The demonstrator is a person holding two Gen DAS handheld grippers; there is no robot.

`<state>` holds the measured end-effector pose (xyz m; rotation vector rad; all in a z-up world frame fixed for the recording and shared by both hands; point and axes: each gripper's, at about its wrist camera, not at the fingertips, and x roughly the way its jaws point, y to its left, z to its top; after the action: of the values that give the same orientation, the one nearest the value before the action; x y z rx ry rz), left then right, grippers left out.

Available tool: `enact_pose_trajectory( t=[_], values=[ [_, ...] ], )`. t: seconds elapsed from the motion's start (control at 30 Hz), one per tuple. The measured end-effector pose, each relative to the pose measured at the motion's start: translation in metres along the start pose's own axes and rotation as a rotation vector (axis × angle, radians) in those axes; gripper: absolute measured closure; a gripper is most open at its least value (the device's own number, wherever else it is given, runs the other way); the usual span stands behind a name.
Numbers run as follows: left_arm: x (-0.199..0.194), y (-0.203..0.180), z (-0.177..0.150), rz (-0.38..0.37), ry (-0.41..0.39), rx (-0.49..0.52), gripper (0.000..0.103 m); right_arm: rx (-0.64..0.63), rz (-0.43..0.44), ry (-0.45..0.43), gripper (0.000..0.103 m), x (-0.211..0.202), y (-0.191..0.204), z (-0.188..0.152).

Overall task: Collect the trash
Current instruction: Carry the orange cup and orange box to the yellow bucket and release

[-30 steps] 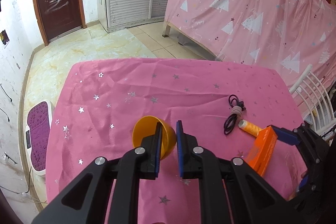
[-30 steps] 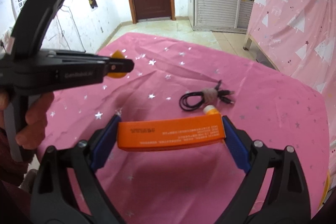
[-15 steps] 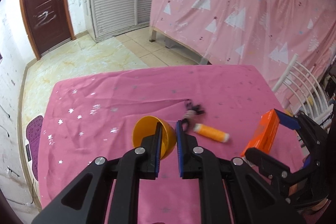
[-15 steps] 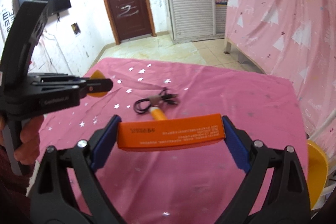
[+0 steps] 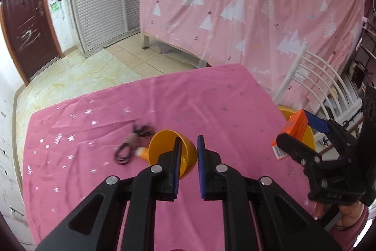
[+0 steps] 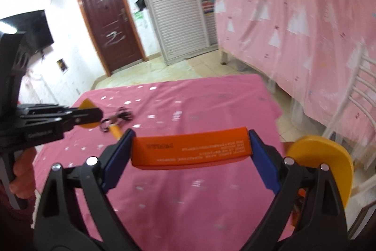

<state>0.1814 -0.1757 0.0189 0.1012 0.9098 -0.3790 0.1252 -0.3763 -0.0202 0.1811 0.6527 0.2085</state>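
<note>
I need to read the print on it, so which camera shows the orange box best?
The right wrist view: the orange box faces the camera broadside, print visible, held in the right claw. The left wrist view shows only one end.

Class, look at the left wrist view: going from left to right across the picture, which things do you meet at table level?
Black cable → orange tube → yellow bowl in the left gripper → orange box in the right gripper.

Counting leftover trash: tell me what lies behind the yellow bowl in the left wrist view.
An orange tube, only its end showing; the yellow bowl covers the rest. Beside it lies a coiled black cable, in full view.
</note>
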Motion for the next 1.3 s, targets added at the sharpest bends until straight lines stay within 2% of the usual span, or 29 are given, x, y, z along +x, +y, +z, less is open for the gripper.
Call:
enact_pose_trajectory(
  t=[0.17, 0.57, 0.87, 1.07, 1.3],
  values=[
    [0.008, -0.035, 0.006, -0.032, 0.015, 0.025, 0.096, 0.073, -0.086, -0.032, 0.013, -0.013, -0.049, -0.008],
    [0.035, -0.129, 0.018, -0.111, 0.053, 0.11, 0.096, 0.214, -0.185, -0.076, 0.013, -0.036, -0.142, -0.021],
    [0.057, -0.18, 0.027, -0.182, 0.101, 0.127, 0.096, 0.29, -0.177, -0.072, 0.013, -0.037, -0.18, -0.026],
    [0.071, -0.22, 0.037, -0.222, 0.109, 0.135, 0.096, 0.348, -0.218, -0.046, 0.013, -0.029, -0.207, -0.037],
    [0.094, -0.259, 0.038, -0.235, 0.131, 0.181, 0.096, 0.393, -0.267, 0.015, 0.013, -0.01, -0.234, -0.051]
  ],
)
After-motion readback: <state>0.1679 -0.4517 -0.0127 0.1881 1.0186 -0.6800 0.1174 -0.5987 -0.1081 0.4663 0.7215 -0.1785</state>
